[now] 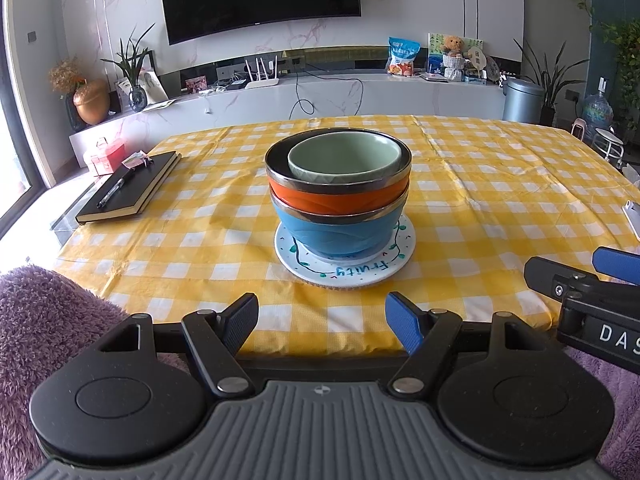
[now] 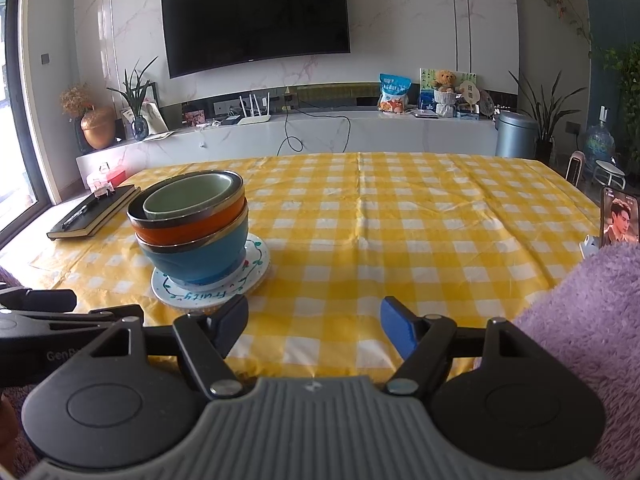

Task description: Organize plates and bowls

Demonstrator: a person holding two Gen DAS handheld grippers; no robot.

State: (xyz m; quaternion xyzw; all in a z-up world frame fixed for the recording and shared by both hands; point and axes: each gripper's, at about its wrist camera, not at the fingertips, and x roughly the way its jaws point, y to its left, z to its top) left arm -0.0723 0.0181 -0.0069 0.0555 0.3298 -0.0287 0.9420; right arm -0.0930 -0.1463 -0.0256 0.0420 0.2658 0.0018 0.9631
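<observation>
A stack stands on the yellow checked tablecloth (image 1: 480,184): a small green bowl (image 1: 344,156) nested in an orange bowl (image 1: 340,196), which sits in a blue bowl (image 1: 340,236), all on a white plate (image 1: 348,270) lettered "Fruity". The right wrist view shows the same stack at left: green bowl (image 2: 188,196), orange bowl (image 2: 192,230), blue bowl (image 2: 200,260), plate (image 2: 208,296). My left gripper (image 1: 322,326) hangs open at the table's near edge, short of the plate, with nothing between its fingers. My right gripper (image 2: 314,328) is open too, right of the stack, empty.
A black notebook (image 1: 128,190) with a pen lies at the table's left. A phone (image 2: 620,220) stands propped at the right edge. Purple fleece sleeves (image 2: 580,320) flank the grippers. Behind the table runs a marble TV shelf (image 1: 320,92) with plants and clutter.
</observation>
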